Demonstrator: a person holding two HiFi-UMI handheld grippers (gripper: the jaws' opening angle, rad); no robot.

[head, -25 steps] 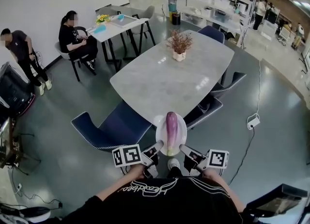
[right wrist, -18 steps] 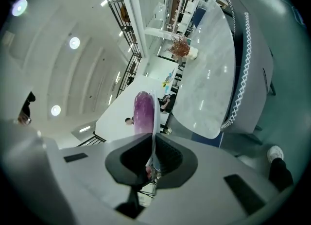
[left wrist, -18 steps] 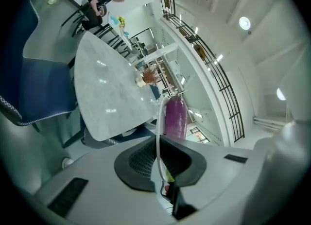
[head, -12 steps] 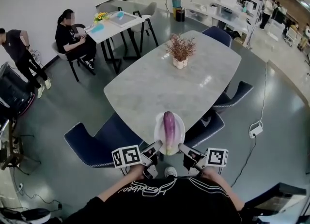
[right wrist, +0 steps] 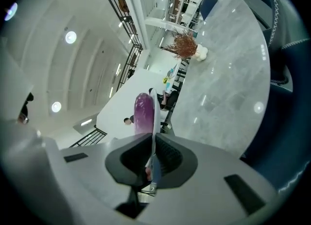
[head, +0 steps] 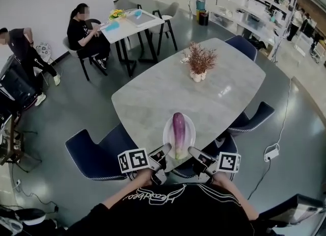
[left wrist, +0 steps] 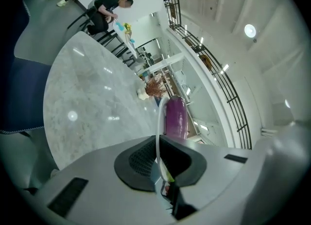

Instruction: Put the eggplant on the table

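One eggplant [head: 178,129] on one plate [head: 167,138] at the table's [head: 153,97] near edge, left gripper [head: 162,154] and right gripper [head: 193,152] each pinching its rim; one plant vase [head: 199,62] mid-table, four blue chairs [head: 94,153] around

I see a glossy grey floor [head: 76,102] and a white wall [head: 46,0] on the left. A pale marble bench [head: 153,102] stands ringed by dark blue chairs [head: 94,153], a vase of dried flowers [head: 199,62] near its far end. Open shelving [head: 244,10] lines the back.
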